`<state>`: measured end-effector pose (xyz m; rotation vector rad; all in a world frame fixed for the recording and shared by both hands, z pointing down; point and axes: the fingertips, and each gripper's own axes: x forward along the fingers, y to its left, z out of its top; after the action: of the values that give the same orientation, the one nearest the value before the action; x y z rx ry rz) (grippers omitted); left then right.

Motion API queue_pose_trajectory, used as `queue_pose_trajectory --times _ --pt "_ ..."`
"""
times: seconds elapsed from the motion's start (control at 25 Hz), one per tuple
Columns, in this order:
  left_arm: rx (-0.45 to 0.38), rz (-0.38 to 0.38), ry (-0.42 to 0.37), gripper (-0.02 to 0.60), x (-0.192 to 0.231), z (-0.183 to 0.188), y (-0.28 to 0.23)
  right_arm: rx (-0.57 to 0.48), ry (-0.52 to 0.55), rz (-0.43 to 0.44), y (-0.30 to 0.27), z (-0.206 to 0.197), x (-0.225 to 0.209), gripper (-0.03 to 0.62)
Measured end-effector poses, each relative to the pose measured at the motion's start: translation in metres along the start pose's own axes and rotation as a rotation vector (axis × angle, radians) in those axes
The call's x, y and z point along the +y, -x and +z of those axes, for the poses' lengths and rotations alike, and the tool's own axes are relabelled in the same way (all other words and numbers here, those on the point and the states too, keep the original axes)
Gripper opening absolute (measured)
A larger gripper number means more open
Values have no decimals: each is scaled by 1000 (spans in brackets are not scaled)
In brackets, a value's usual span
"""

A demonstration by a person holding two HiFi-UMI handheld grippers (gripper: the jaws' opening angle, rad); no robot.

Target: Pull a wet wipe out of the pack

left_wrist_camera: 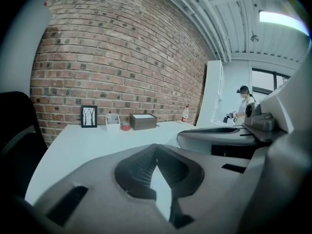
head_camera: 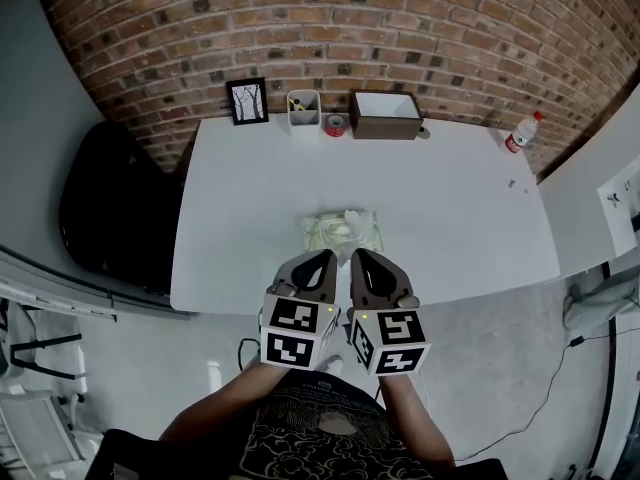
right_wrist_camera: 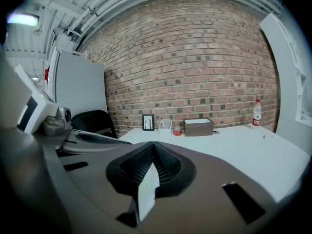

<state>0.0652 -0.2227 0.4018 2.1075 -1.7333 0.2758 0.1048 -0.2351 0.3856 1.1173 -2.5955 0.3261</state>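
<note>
Head view: pack (head_camera: 342, 234) lies just ahead of both tongs, long axis crosswise, wipe (head_camera: 351, 217) poking upward; left gripper (head_camera: 327, 256) and right gripper (head_camera: 357, 254) closed, empty.

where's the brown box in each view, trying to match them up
Head view: brown box at the far edge of the table, right of centre.
Left gripper view: brown box small, just left of centre, at mid-height.
Right gripper view: brown box right of centre, just below mid-height.
Shared landmark: the framed tree picture stands to the box's left in all three views.
</note>
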Motion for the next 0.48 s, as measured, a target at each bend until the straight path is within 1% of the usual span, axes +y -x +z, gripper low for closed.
queue_pose_trajectory --times 0.2,0.48 --pt "-11 27 10 12 -10 -5 7 12 26 35 11 -7 3 17" --pt "-21 56 18 12 -17 -7 12 13 49 60 20 -11 4 17"
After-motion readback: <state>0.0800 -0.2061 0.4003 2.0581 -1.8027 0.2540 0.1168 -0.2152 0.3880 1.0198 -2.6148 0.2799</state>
